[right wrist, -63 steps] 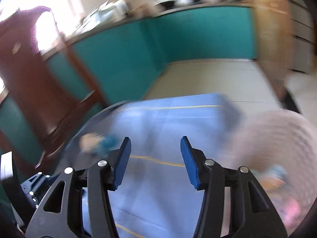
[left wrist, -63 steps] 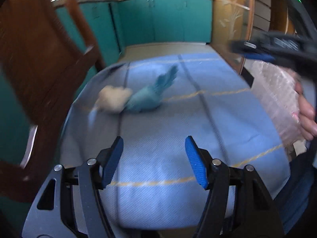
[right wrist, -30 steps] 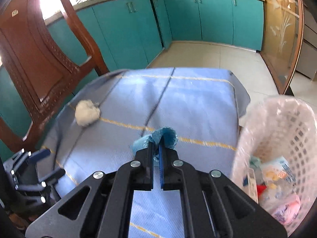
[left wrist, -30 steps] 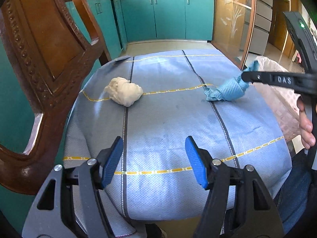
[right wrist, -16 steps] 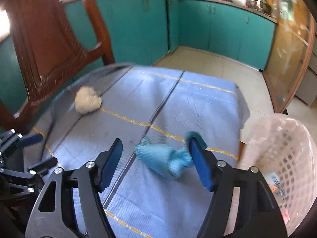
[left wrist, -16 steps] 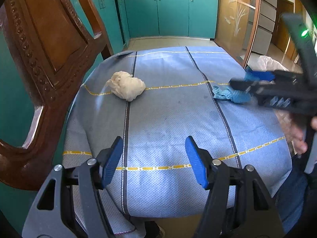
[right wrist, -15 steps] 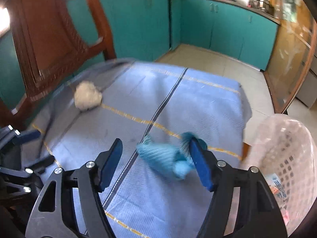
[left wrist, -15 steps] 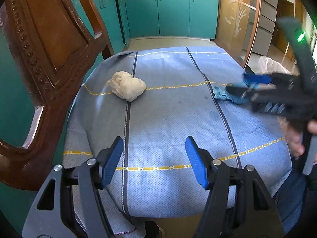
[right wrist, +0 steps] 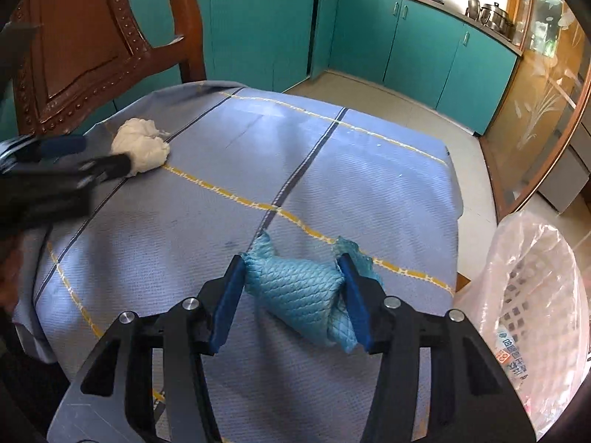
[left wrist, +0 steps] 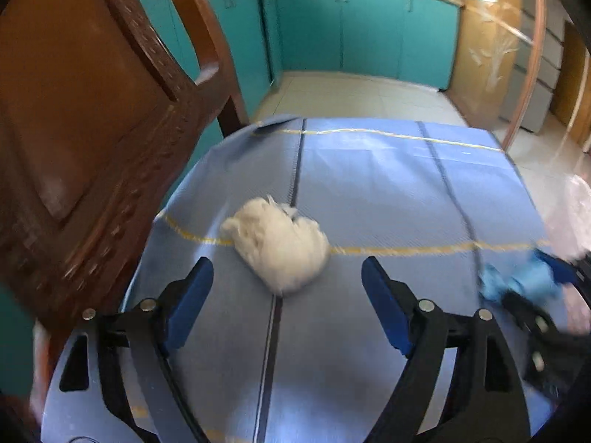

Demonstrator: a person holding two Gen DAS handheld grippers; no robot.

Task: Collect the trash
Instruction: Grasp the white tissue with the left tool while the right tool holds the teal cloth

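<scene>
A crumpled white wad (left wrist: pixel 280 245) lies on the blue-clothed table (left wrist: pixel 369 170). My left gripper (left wrist: pixel 284 302) is open, its jaws on either side of the wad's near edge. The wad also shows in the right wrist view (right wrist: pixel 142 146). A blue crumpled cloth (right wrist: pixel 299 295) lies on the table between the jaws of my right gripper (right wrist: pixel 293 295); the pads (right wrist: pixel 231 293) touch its two sides. The cloth also shows in the left wrist view (left wrist: pixel 524 284) at the right edge.
A white basket lined with a clear bag (right wrist: pixel 532 295) holding wrappers stands off the table's right edge. A carved wooden chair (left wrist: pixel 85 118) rises at the table's left. Teal cabinets (right wrist: pixel 424 48) and tiled floor lie beyond.
My left gripper has moved forward to the white wad. My right gripper has narrowed around the blue cloth, which it had let go of half a second ago.
</scene>
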